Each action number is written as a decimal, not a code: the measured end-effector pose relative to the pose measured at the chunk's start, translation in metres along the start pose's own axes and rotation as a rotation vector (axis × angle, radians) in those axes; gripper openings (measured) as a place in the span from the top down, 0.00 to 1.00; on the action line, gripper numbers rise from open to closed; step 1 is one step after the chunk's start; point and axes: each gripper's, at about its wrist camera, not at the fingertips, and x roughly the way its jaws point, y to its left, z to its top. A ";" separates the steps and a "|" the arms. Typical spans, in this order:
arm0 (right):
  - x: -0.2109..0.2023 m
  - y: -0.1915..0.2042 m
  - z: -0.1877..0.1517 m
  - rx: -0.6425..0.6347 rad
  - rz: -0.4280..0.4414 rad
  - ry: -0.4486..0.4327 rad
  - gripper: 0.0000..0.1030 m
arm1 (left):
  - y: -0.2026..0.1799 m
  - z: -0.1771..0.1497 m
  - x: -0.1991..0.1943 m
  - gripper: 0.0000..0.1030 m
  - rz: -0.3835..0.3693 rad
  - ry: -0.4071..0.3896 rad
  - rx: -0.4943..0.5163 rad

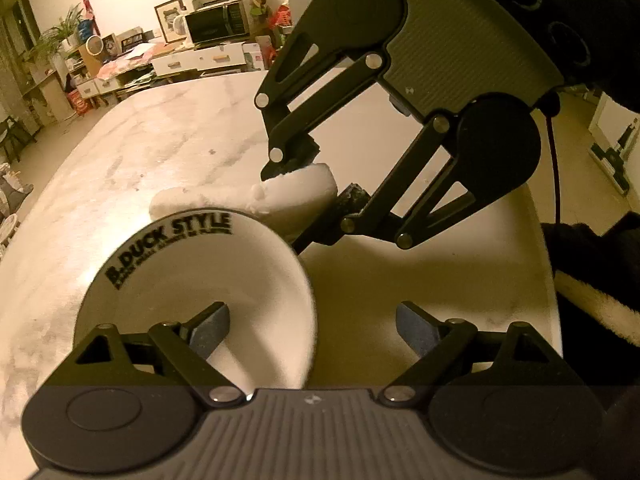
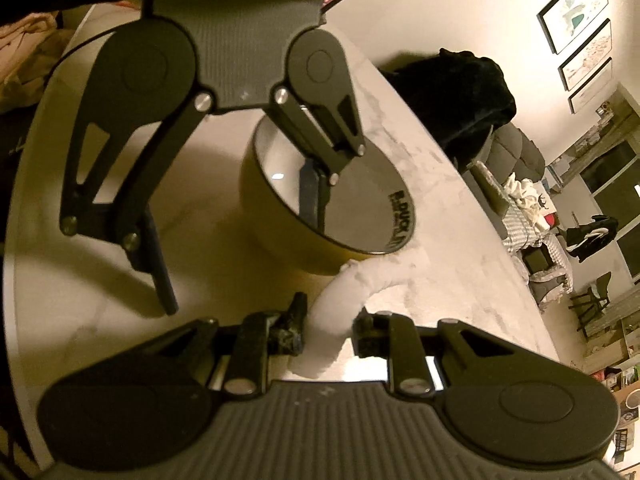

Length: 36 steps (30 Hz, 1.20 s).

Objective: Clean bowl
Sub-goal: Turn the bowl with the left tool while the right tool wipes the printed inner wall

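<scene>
While right gripper [image 2: 326, 334] pinches cloth [image 2: 340, 320], left gripper [image 1: 312, 328] tilts over bowl [image 1: 192, 280] rim

Left tongs [image 1: 312, 326] cover the near wall of the bowl [image 1: 192, 280]; its small print is too blurry. The white cloth [image 2: 344, 300] is partly hidden by the right tongs [image 2: 326, 334].

A lived-in home: microwave [image 1: 218, 22], houseplants [image 1: 60, 36], framed pictures [image 2: 576, 4], sofa [image 2: 516, 140].
</scene>
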 end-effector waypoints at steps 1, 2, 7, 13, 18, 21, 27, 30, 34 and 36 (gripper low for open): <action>0.001 -0.002 0.000 0.001 -0.001 -0.002 0.77 | 0.003 0.001 0.001 0.12 0.006 -0.003 -0.003; 0.003 -0.004 -0.001 0.002 -0.001 -0.004 0.77 | 0.005 0.002 0.001 0.12 0.012 -0.007 -0.006; 0.012 -0.012 -0.002 0.009 0.007 -0.010 0.77 | 0.012 0.004 0.002 0.12 0.025 -0.022 -0.009; 0.025 -0.021 -0.001 0.017 0.024 -0.017 0.77 | 0.013 0.006 0.004 0.12 0.026 -0.031 0.001; 0.031 -0.028 0.001 0.025 0.028 -0.028 0.77 | 0.015 0.014 0.009 0.12 -0.005 -0.042 -0.004; 0.030 -0.026 0.001 0.026 0.023 -0.033 0.77 | 0.009 0.018 0.012 0.12 -0.003 -0.037 0.010; 0.022 -0.016 0.000 0.023 0.010 -0.026 0.77 | -0.001 0.020 0.016 0.12 0.004 -0.037 0.019; 0.014 -0.008 -0.001 0.015 0.008 -0.016 0.77 | -0.004 0.019 0.017 0.12 0.009 -0.033 0.028; 0.004 0.003 -0.001 0.000 0.012 -0.009 0.77 | -0.011 0.018 0.017 0.12 0.017 -0.018 0.043; 0.000 0.009 -0.001 -0.010 0.015 -0.008 0.77 | -0.014 0.017 0.016 0.12 0.018 -0.013 0.048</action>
